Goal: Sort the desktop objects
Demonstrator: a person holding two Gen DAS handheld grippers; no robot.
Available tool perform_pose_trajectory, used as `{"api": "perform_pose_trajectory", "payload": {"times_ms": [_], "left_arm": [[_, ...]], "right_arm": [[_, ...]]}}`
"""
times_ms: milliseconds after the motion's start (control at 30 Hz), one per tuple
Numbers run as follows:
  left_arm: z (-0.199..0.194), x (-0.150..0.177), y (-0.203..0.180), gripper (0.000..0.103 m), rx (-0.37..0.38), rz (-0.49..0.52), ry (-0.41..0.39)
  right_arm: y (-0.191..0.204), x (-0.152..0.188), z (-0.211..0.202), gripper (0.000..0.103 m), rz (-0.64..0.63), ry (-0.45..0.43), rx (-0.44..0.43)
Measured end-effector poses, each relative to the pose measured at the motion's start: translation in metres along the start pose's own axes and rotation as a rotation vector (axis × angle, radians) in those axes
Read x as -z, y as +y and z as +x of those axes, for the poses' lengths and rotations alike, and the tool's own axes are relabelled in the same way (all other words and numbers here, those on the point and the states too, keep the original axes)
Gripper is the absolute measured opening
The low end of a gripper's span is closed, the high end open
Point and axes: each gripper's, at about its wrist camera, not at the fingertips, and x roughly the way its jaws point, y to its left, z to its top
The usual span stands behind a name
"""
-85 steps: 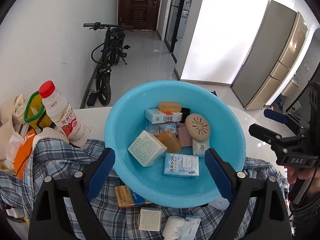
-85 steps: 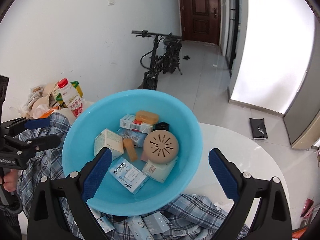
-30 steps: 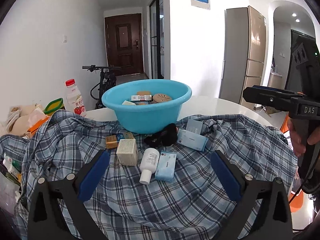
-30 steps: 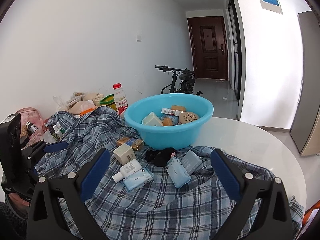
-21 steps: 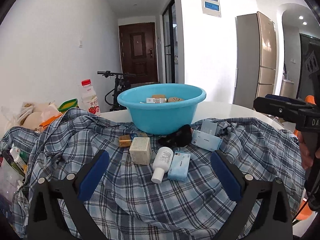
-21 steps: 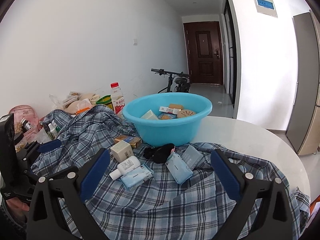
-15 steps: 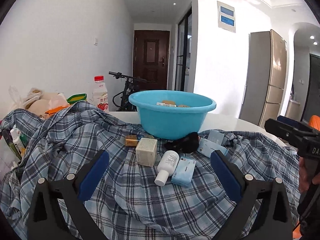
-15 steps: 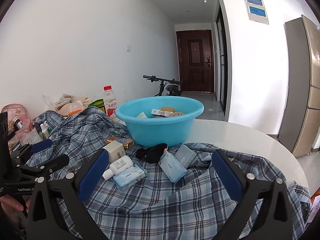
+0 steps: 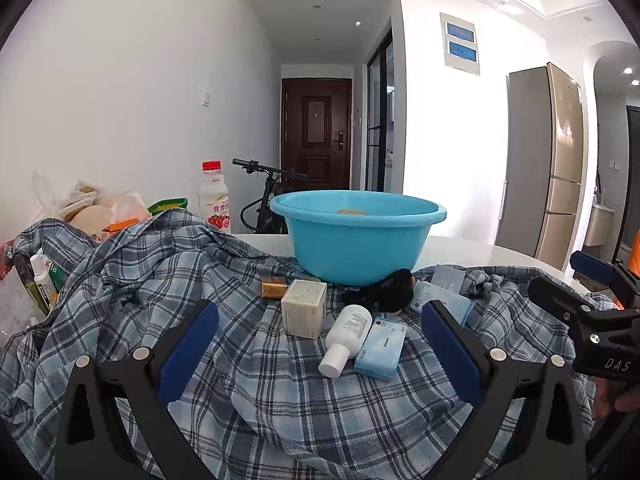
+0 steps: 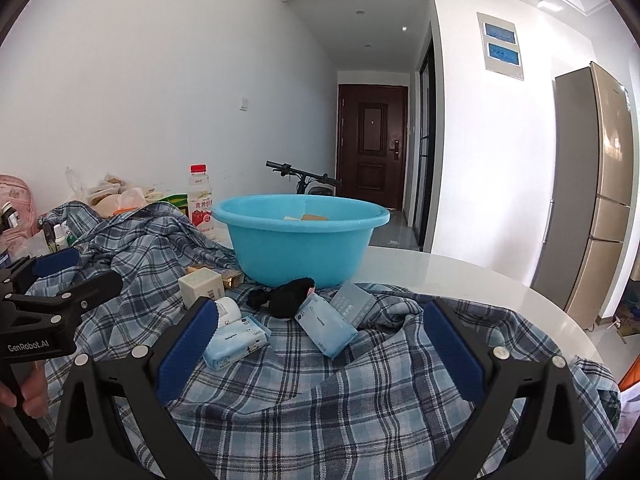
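We hold our left gripper (image 9: 319, 335) low in the frame with its 2 blue-padded fingers (image 9: 188, 342) spread wide and nothing between them; our right gripper (image 10: 320, 334) is spread just as wide and is also empty. A round light-blue plastic basin (image 9: 357, 246) stands at the centre of the left view on a rumpled blue-and-white plaid cloth (image 9: 260, 380); only the top of a tan item shows above its rim. Below the basin, on the cloth, lie a small amber box (image 9: 273, 287), a cream square carton (image 9: 303, 313), a white plastic bottle on its side (image 9: 346, 339) touching a pale-blue tissue pack (image 9: 381, 348), and a black fabric bundle (image 9: 386, 290) against the basin's foot. A second pale-blue pack (image 10: 325, 326) lies at the centre of the right view. A red-capped white drink bottle (image 9: 214, 197) stands upright at left centre.
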Motion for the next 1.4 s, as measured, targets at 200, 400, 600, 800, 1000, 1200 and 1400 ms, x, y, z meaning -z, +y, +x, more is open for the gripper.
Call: {"api": "perform_pose_trajectory", "payload": {"times_ms": [200, 400, 600, 800, 1000, 1200, 1400], "left_arm": [[0.009, 0.009, 0.007, 0.103, -0.016, -0.042, 0.023], [0.01, 0.014, 0.012, 0.103, -0.044, -0.065, -0.01], [0.012, 0.018, 0.006, 0.103, -0.061, -0.031, -0.022], [0.013, 0.02, 0.007, 0.103, -0.028, -0.04, -0.017], [0.009, 0.02, 0.003, 0.103, -0.046, -0.026, -0.037], [0.007, 0.021, -0.002, 0.103, -0.053, -0.01, -0.046], [0.007, 0.02, 0.0, 0.103, -0.062, -0.015, -0.044]], "right_arm": [[0.002, 0.007, 0.0, 0.102, 0.008, -0.014, -0.001], [0.008, 0.013, -0.002, 0.102, 0.005, -0.029, -0.014], [0.014, 0.018, -0.003, 0.102, -0.03, -0.053, -0.01], [0.018, 0.02, -0.004, 0.102, -0.057, -0.052, 0.023], [0.025, 0.02, 0.0, 0.102, -0.1, -0.026, 0.057], [0.002, 0.021, 0.004, 0.102, 0.019, -0.004, 0.037], [-0.006, 0.022, 0.002, 0.102, 0.063, -0.007, 0.102]]}}
